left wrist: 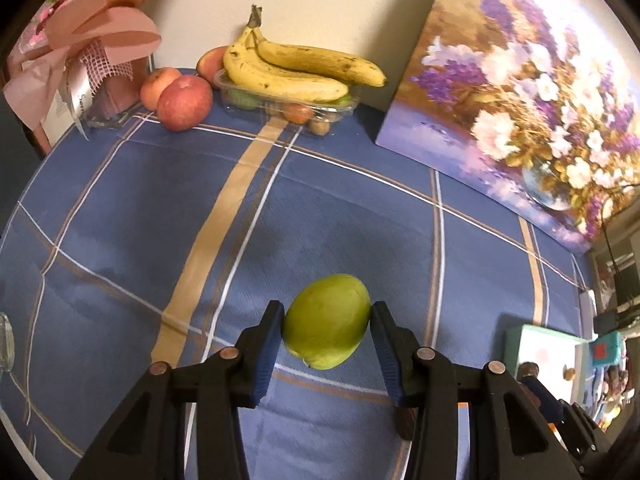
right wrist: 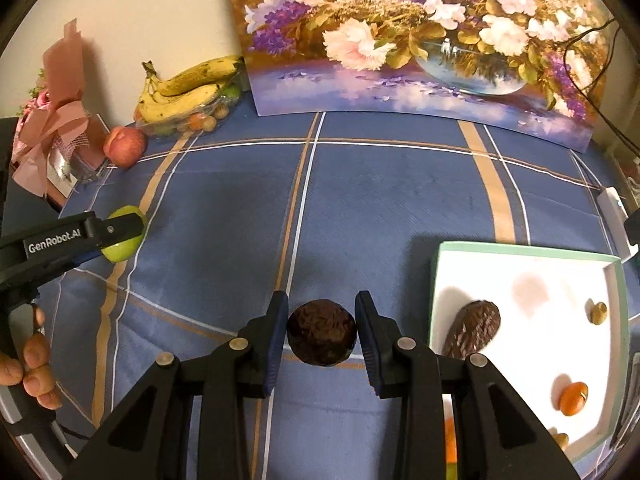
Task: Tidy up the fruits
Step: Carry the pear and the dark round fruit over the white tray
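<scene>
Blue checked cloth covers the table [right wrist: 360,200]. Left gripper [left wrist: 327,330] fingers squeeze a green mango [left wrist: 327,322]; right gripper [right wrist: 321,334] fingers squeeze a dark round fruit [right wrist: 321,332] just beside the white tray [right wrist: 520,256]. Both are round and smooth, so either might slip, drop and roll.

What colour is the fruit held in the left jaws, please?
Yellow-green: the mango shows best in the left wrist view.
</scene>
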